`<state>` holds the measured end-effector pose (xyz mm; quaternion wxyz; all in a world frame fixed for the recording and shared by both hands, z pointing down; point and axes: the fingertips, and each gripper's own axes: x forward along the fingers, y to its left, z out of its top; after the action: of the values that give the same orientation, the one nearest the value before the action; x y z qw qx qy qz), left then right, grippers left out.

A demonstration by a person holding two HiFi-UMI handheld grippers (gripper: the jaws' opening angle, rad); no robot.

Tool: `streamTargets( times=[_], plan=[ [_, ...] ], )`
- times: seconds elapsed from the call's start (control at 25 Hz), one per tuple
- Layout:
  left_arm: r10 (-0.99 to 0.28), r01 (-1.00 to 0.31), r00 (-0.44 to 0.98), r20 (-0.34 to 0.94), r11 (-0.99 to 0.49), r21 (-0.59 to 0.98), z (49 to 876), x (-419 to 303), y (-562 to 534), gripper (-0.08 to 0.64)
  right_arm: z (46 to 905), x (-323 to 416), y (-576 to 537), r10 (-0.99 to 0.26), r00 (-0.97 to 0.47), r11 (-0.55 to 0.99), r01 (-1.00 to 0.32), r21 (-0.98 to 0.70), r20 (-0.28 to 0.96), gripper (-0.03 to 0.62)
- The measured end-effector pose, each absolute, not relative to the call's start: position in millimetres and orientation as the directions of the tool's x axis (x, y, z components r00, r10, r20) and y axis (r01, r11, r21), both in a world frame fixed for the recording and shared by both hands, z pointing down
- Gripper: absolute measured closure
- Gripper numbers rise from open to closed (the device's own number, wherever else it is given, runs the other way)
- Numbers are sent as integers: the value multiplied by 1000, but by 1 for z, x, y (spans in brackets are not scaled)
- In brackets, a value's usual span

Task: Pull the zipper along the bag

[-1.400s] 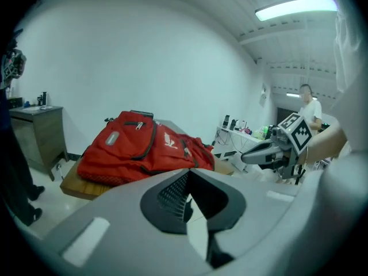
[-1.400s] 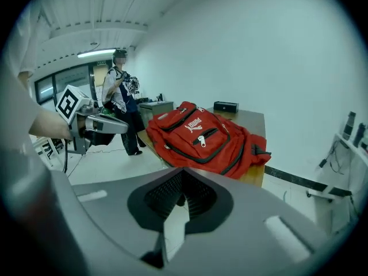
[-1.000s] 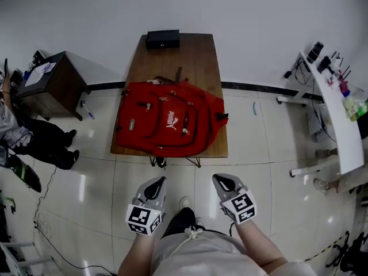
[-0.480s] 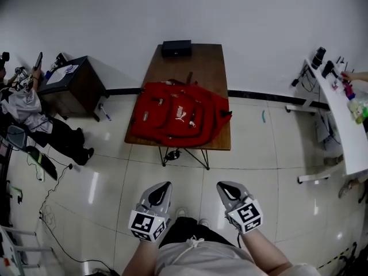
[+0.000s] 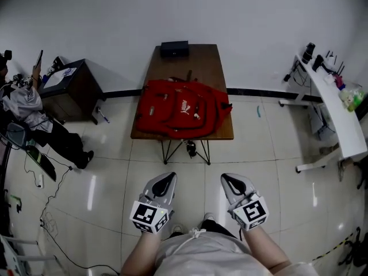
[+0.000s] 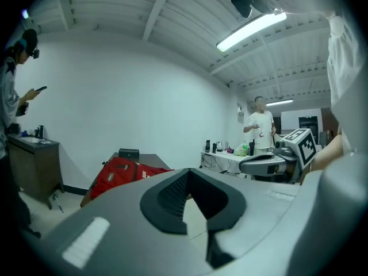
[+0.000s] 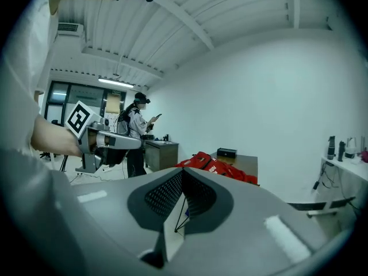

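A red backpack (image 5: 181, 108) lies flat on a small wooden table (image 5: 201, 59) against the white wall, well ahead of me. It also shows far off as the backpack (image 6: 118, 174) in the left gripper view and the backpack (image 7: 213, 164) in the right gripper view. My left gripper (image 5: 168, 176) and right gripper (image 5: 225, 177) hover side by side over the tiled floor, short of the table, both pointing at it. Each is shut with nothing between its jaws. The left gripper (image 6: 187, 174) and right gripper (image 7: 181, 174) touch nothing.
A black box (image 5: 174, 48) sits at the table's far end. A dark cabinet (image 5: 66, 88) and a person (image 5: 23, 117) are at the left. A white bench (image 5: 336, 111) with small items is at the right. Cables (image 5: 49, 206) trail on the floor at left. Another person (image 6: 261, 125) stands by the bench.
The table and backpack have drawn away and now sit higher and smaller in the head view. Both grippers stay shut side by side and show slightly higher in frame.
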<state>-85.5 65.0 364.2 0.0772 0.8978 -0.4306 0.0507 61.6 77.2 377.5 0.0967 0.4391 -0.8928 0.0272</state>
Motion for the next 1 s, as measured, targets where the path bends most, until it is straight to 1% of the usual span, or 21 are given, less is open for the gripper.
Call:
streamTargets(
  times=[0.24,0.56,0.76,1.0],
  plan=[
    [-731,-739,674,112,-666,103,350,-125,85,552,377,11,105,-810,-557,567,-824,3,183,586],
    [-715,-720,694,87,-684,117,348,-166,97,552,372,-43,120,-812,-554,568,-822,34,181,586],
    [-708,-711,703,74,-693,122,347,-175,97,552,368,-56,119,-813,-558,573,-818,52,167,586],
    [-699,-701,712,64,-703,122,346,-173,96,552,362,-53,116,-824,-543,558,-827,64,160,586]
  ],
)
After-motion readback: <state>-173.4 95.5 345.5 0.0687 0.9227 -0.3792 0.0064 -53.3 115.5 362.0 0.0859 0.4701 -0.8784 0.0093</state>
